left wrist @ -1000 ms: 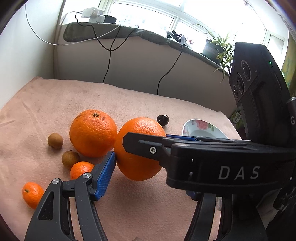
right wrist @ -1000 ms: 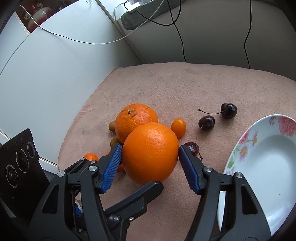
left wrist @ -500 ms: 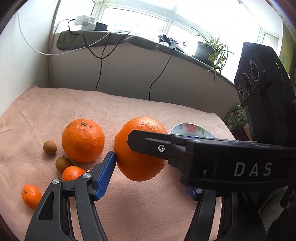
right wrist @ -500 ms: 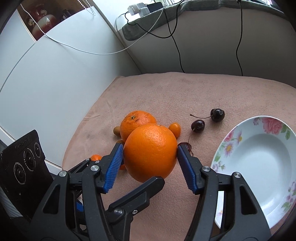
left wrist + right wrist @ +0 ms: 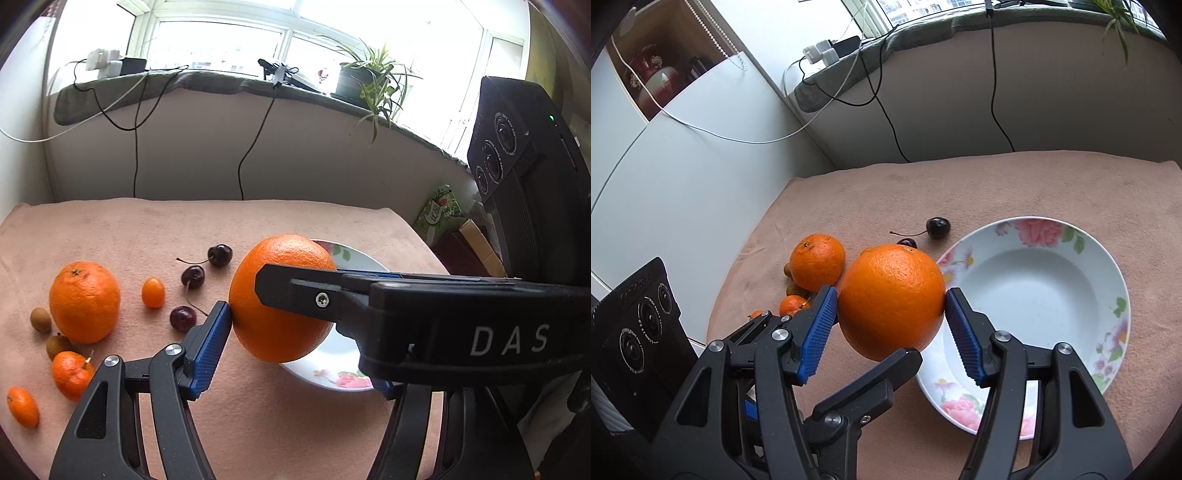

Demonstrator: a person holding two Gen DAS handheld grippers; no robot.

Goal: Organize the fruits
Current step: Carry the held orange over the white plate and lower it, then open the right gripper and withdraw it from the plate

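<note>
Large orange (image 5: 891, 301), round, glossy and pebble-skinned with no clear long axis, stem dimple turned up and away, clamped in mid-air between the blue ribbed pads of the right gripper (image 5: 890, 306) over the near rim of a floral plate (image 5: 1108, 273). Crossing beneath: the left gripper (image 5: 295, 347), one pad against the orange, state unclear. Behind on the pink cloth (image 5: 997, 184): second orange (image 5: 817, 261), cherry (image 5: 938, 227).

My right gripper (image 5: 890, 325) grips a large round orange (image 5: 891, 301) above the rim of my white floral bowl (image 5: 1067, 314). A second big orange (image 5: 84, 301) sits on the pink cloth.
</note>
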